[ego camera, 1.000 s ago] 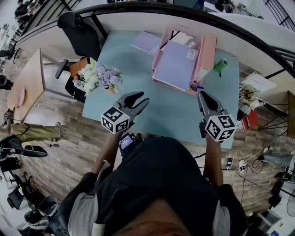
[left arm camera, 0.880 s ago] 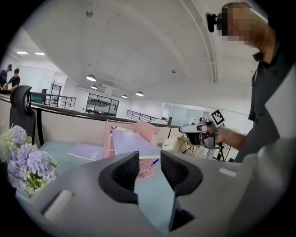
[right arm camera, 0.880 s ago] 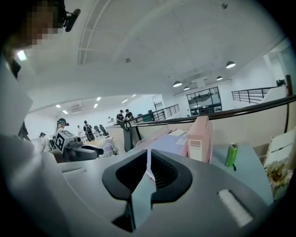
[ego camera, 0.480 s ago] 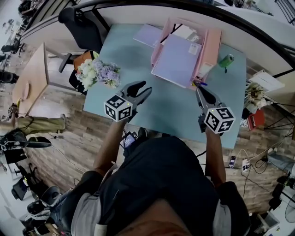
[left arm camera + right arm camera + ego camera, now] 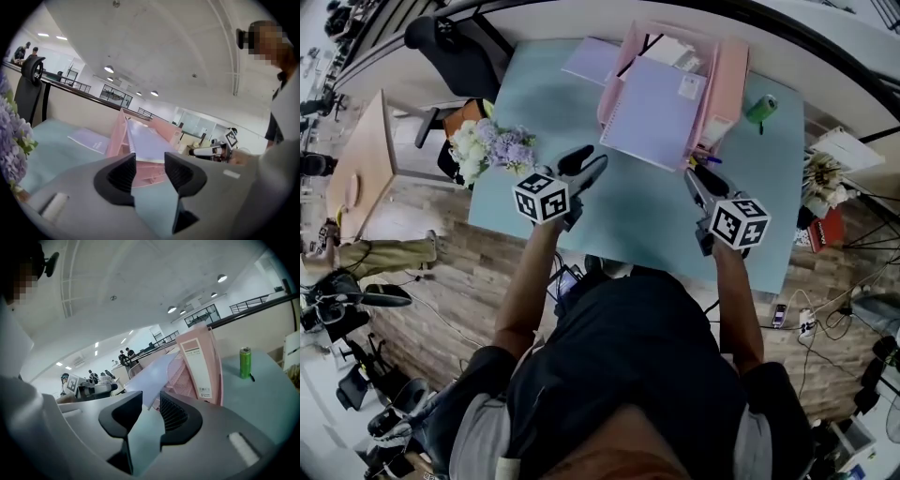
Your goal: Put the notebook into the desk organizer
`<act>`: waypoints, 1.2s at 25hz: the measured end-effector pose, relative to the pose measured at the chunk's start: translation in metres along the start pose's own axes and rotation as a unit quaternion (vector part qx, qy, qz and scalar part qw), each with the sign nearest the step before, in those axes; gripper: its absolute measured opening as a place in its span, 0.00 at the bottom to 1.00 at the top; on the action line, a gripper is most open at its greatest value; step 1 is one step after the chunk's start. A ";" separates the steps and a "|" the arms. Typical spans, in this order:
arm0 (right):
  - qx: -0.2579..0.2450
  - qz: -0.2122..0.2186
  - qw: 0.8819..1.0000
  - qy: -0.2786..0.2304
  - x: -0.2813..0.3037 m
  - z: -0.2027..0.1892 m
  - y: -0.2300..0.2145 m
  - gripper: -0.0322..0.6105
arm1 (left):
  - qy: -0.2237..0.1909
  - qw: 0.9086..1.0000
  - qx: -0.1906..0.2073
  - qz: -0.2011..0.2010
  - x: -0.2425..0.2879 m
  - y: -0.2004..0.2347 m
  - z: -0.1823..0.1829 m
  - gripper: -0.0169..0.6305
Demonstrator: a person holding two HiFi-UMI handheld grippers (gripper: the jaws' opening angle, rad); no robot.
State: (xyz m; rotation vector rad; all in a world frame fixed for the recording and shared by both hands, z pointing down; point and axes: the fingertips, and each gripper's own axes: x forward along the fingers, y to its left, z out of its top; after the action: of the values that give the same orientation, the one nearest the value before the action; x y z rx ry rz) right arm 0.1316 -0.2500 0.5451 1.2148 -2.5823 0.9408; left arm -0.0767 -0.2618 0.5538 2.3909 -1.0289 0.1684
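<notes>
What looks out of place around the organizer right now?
The lavender notebook lies slanted across the top of the pink desk organizer, propped on it rather than slotted into a compartment. A second notebook lies flat on the table beside it. Nothing looks spilled or damaged.

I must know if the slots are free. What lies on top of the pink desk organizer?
A lavender notebook lies tilted across the desk organizer, covering most compartments. Some white papers show at its far end. What is under the notebook cannot be seen.
</notes>
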 end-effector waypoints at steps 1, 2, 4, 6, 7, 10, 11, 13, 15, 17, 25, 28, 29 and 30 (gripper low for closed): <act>0.009 0.003 1.000 0.000 0.004 -0.002 -0.001 0.21 | -0.004 1.000 -0.009 0.000 0.003 0.003 0.000 0.34; 0.018 0.005 1.000 0.001 0.007 -0.004 -0.003 0.24 | -0.008 1.000 -0.019 0.000 0.005 0.005 0.001 0.36; 0.039 0.013 0.999 0.001 0.014 -0.007 -0.005 0.29 | -0.014 0.999 -0.035 -0.003 0.011 0.008 0.001 0.40; 0.061 0.021 0.998 0.001 0.020 -0.011 -0.006 0.34 | -0.015 0.999 -0.047 -0.005 0.016 0.010 0.000 0.43; 0.072 0.025 0.997 0.000 0.024 -0.012 -0.007 0.36 | -0.014 0.998 -0.053 -0.005 0.019 0.012 -0.001 0.45; 0.103 0.035 0.994 0.000 0.035 -0.018 -0.009 0.41 | -0.011 0.998 -0.068 -0.005 0.027 0.018 -0.003 0.50; 0.113 0.037 0.993 0.000 0.038 -0.019 -0.010 0.42 | -0.011 0.997 -0.071 -0.007 0.029 0.019 -0.003 0.51; 0.130 0.040 0.991 0.000 0.044 -0.020 -0.012 0.43 | -0.010 0.997 -0.073 -0.009 0.034 0.019 -0.002 0.51; 0.142 0.044 0.989 -0.001 0.049 -0.021 -0.013 0.43 | -0.007 0.997 -0.072 -0.009 0.039 0.020 -0.002 0.51; 0.154 0.051 0.987 -0.001 0.055 -0.023 -0.013 0.43 | -0.003 0.997 -0.071 -0.011 0.043 0.020 -0.003 0.51; 0.160 0.040 0.986 0.012 0.065 -0.028 -0.019 0.43 | 0.010 0.998 -0.067 -0.011 0.055 0.021 -0.009 0.51; 0.149 0.036 0.988 0.021 0.065 -0.026 -0.015 0.42 | 0.009 0.998 -0.064 -0.010 0.057 0.022 -0.009 0.45; 0.142 0.036 0.989 0.022 0.064 -0.025 -0.013 0.37 | 0.008 0.998 -0.061 -0.008 0.056 0.022 -0.008 0.43; 0.136 0.037 0.990 0.023 0.063 -0.024 -0.010 0.27 | 0.006 0.998 -0.057 -0.006 0.054 0.022 -0.008 0.39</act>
State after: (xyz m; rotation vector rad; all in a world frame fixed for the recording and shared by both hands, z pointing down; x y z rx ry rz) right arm 0.0941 -0.2817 0.5919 1.1466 -2.5410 1.3559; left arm -0.0531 -0.3053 0.5863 2.2901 -0.9914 0.1172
